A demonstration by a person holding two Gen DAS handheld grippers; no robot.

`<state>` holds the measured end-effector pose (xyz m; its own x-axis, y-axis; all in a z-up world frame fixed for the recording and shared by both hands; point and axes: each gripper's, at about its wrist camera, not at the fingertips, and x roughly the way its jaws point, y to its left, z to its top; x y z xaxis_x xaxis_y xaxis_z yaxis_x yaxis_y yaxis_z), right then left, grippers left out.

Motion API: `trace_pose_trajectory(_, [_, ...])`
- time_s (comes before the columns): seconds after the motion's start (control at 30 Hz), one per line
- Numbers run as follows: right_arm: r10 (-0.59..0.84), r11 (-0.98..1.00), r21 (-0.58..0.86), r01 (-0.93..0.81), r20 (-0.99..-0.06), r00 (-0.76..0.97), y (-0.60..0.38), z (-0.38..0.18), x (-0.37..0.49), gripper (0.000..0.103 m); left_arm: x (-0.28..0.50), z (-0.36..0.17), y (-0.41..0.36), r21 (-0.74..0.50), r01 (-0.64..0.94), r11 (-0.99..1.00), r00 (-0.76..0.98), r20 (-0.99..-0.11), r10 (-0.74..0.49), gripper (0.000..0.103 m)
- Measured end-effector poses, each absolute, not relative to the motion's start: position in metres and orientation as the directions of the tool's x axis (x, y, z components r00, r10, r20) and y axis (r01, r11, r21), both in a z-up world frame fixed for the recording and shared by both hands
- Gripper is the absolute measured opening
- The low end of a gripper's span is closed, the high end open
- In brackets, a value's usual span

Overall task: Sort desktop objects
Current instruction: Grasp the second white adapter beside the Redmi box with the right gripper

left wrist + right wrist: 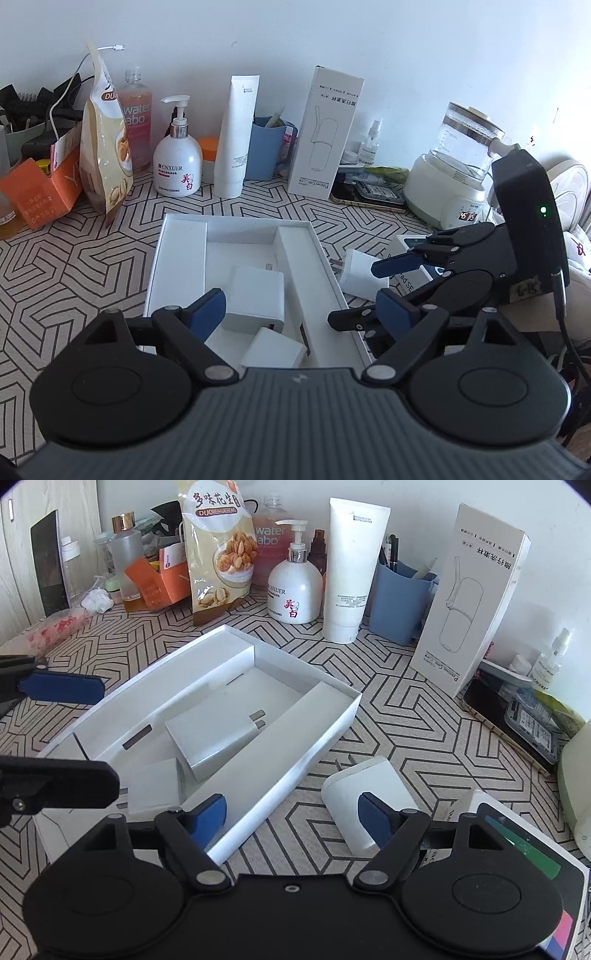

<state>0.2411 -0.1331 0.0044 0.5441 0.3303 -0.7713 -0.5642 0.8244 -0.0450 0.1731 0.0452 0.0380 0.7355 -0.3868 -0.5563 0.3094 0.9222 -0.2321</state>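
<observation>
A white open box (236,223) (343,716) lies on the patterned desk and holds two white chargers (255,299) (212,734), one larger, one smaller (275,349) (153,786). A third white charger (360,273) (364,797) lies on the desk just right of the box. My left gripper (301,314) is open and empty above the box's near end. My right gripper (293,816) is open, hovering over the box's right edge, its right finger beside the loose charger. It also shows in the left wrist view (391,280).
Along the wall stand a snack bag (218,550), a pump bottle (293,587), a white tube (351,565), a blue pen cup (400,598), a tall white carton (472,602) and a kettle (454,166). A tablet box (517,842) lies at the right.
</observation>
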Motion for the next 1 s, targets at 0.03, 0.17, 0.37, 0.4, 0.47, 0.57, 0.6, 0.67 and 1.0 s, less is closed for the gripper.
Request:
trace_pose_trajectory(0.03, [0.342, 0.825, -0.029, -0.564, -0.770, 0.539, -0.133, 0.003, 0.242, 0.085, 0.172, 0.039, 0.044, -0.227, 0.317, 0.921, 0.737, -0.552, -0.390, 0.089])
trace_pose_trajectory(0.17, [0.368, 0.818, -0.012, -0.576, -0.759, 0.538, -0.129, -0.002, 0.241, 0.093, 0.170, 0.040, 0.043, -0.220, 0.332, 0.917, 0.736, -0.547, -0.398, 0.089])
trace_pose_trajectory(0.37, [0.370, 0.815, -0.010, -0.579, -0.760, 0.534, -0.127, -0.002, 0.242, 0.094, 0.175, 0.038, 0.048, -0.252, 0.307, 0.918, 0.732, -0.554, -0.397, 0.089])
trace_pose_trajectory(0.4, [0.370, 0.819, -0.004, -0.574, -0.761, 0.533, -0.128, -0.001, 0.242, 0.094, 0.177, 0.038, 0.050, -0.260, 0.299, 0.918, 0.732, -0.554, -0.396, 0.089])
trace_pose_trajectory(0.47, [0.359, 0.829, -0.006, -0.560, -0.762, 0.539, -0.131, -0.001, 0.242, 0.093, 0.180, 0.037, 0.054, -0.276, 0.282, 0.919, 0.732, -0.557, -0.391, 0.089])
trace_pose_trajectory(0.57, [0.332, 0.844, -0.023, -0.535, -0.762, 0.556, -0.137, 0.002, 0.240, 0.091, 0.184, 0.034, 0.058, -0.292, 0.254, 0.922, 0.732, -0.566, -0.381, 0.089])
trace_pose_trajectory(0.6, [0.327, 0.846, -0.027, -0.533, -0.762, 0.558, -0.138, 0.002, 0.240, 0.091, 0.185, 0.034, 0.059, -0.296, 0.247, 0.923, 0.732, -0.567, -0.378, 0.089])
trace_pose_trajectory(0.67, [0.318, 0.850, -0.034, -0.526, -0.762, 0.564, -0.142, 0.004, 0.239, 0.091, 0.187, 0.032, 0.059, -0.299, 0.244, 0.923, 0.729, -0.571, -0.378, 0.089])
trace_pose_trajectory(1.0, [0.229, 0.868, -0.119, -0.482, -0.765, 0.602, -0.160, 0.013, 0.262, 0.091, 0.189, 0.026, 0.055, -0.305, 0.244, 0.920, 0.711, -0.588, -0.384, 0.089])
